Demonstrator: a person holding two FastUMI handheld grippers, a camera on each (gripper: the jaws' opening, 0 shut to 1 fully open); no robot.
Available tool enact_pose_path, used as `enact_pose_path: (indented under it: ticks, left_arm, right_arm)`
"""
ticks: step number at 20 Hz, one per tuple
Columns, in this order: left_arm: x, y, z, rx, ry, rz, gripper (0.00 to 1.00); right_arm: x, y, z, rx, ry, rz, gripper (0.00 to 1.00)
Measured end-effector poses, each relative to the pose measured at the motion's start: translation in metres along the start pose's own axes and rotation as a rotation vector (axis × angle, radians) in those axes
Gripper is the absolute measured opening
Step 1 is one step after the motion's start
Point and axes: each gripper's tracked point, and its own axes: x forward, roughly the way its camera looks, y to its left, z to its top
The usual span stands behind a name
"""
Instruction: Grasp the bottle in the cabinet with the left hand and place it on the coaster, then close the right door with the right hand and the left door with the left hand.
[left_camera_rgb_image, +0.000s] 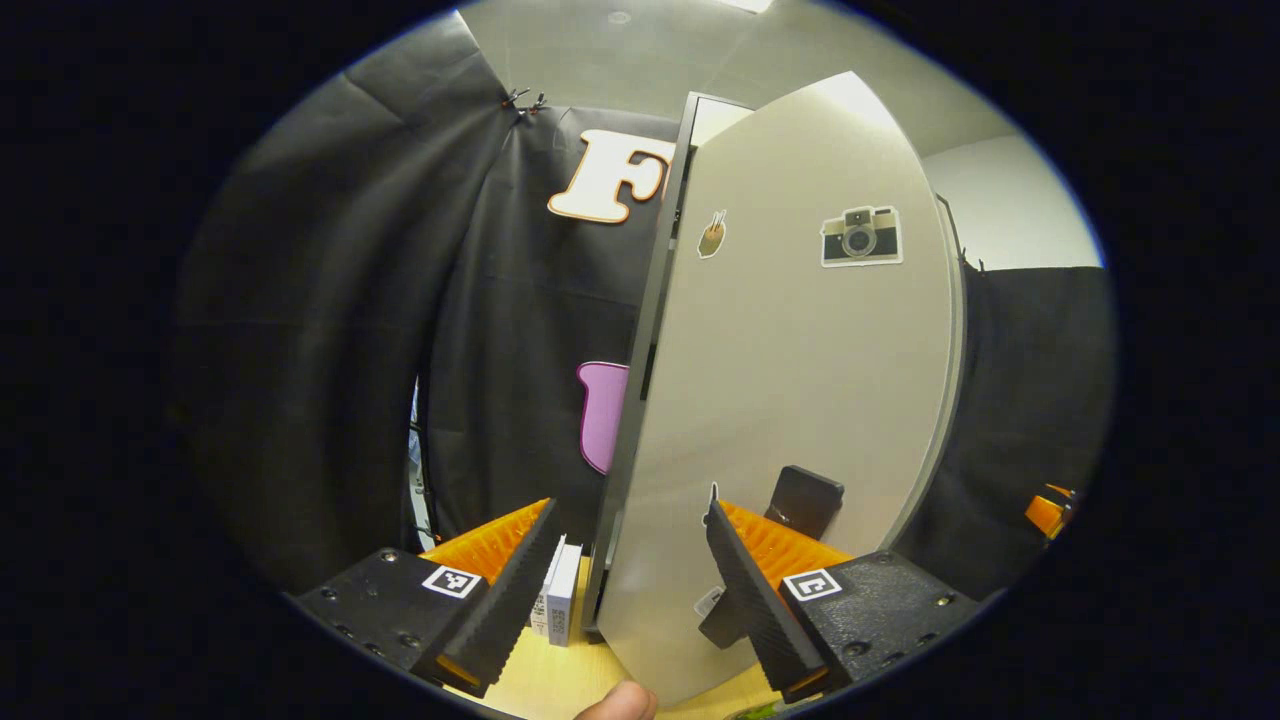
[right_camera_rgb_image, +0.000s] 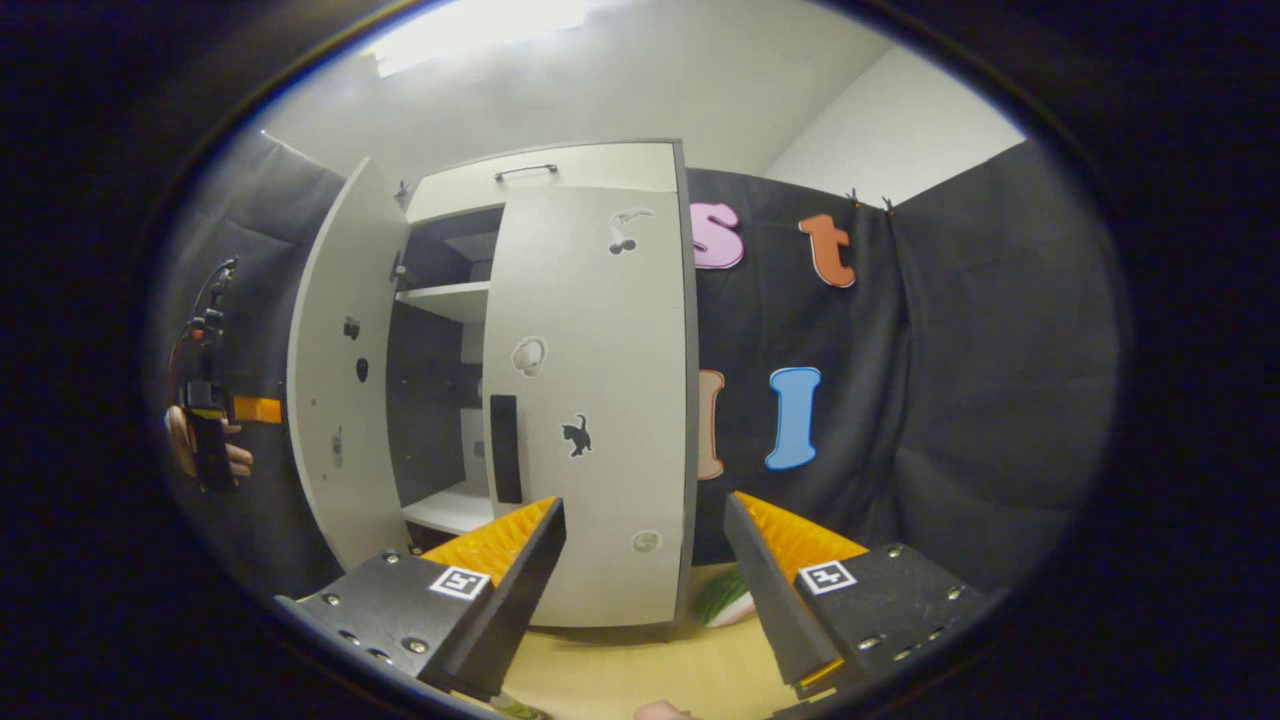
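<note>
The left gripper (left_camera_rgb_image: 628, 585) is hanging spread and empty right at the tall, smooth pale-grey left cabinet door (left_camera_rgb_image: 800, 380), whose leading edge is lining up between the ribbed fingers, black handle (left_camera_rgb_image: 805, 500) just beyond. The right gripper (right_camera_rgb_image: 645, 590), also spread and empty, is facing the matching flat right door (right_camera_rgb_image: 590, 400), seemingly closed; bottle and coaster I cannot make out.
</note>
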Motion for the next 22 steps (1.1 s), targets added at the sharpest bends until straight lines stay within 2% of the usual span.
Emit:
enact_pose_path:
  ticks: [2, 3, 4, 5, 9, 14, 17, 19, 21, 22]
  left_arm:
    - [0.000, -0.003, 0.001, 0.019, 0.004, 0.009, 0.94]
    - [0.000, -0.004, 0.001, 0.031, 0.004, 0.015, 0.94]
    - [-0.001, -0.006, 0.002, 0.037, 0.001, 0.020, 0.94]
    - [0.000, -0.008, 0.001, 0.041, 0.002, 0.021, 0.94]
    - [0.003, -0.020, 0.000, 0.067, 0.009, 0.020, 0.94]
    - [0.014, -0.051, -0.007, 0.070, 0.013, 0.001, 0.94]
    - [0.009, -0.067, -0.005, 0.095, -0.008, 0.053, 0.96]
    - [0.004, -0.081, -0.002, 0.133, -0.032, 0.053, 0.96]
    - [-0.004, -0.089, 0.000, 0.168, -0.045, 0.059, 0.92]
    - [-0.007, -0.088, 0.001, 0.176, -0.050, 0.069, 0.93]
  right_arm:
    - [-0.008, -0.004, -0.001, -0.009, 0.001, -0.023, 0.94]
    - [-0.012, -0.003, -0.002, -0.017, 0.002, -0.021, 0.97]
    - [-0.016, 0.001, -0.002, -0.015, 0.003, -0.017, 0.94]
    - [-0.020, 0.003, 0.000, -0.015, 0.000, -0.008, 0.96]
    - [-0.036, 0.005, 0.013, -0.002, -0.017, 0.004, 0.94]
    - [-0.048, -0.002, 0.021, 0.002, -0.018, -0.020, 0.99]
    - [-0.051, -0.007, 0.021, -0.005, -0.011, -0.036, 0.96]
    - [-0.051, -0.009, 0.023, -0.003, -0.007, -0.039, 0.96]
    - [-0.052, -0.011, 0.026, 0.002, -0.006, -0.048, 0.96]
    - [-0.052, -0.012, 0.028, 0.004, -0.007, -0.050, 0.99]
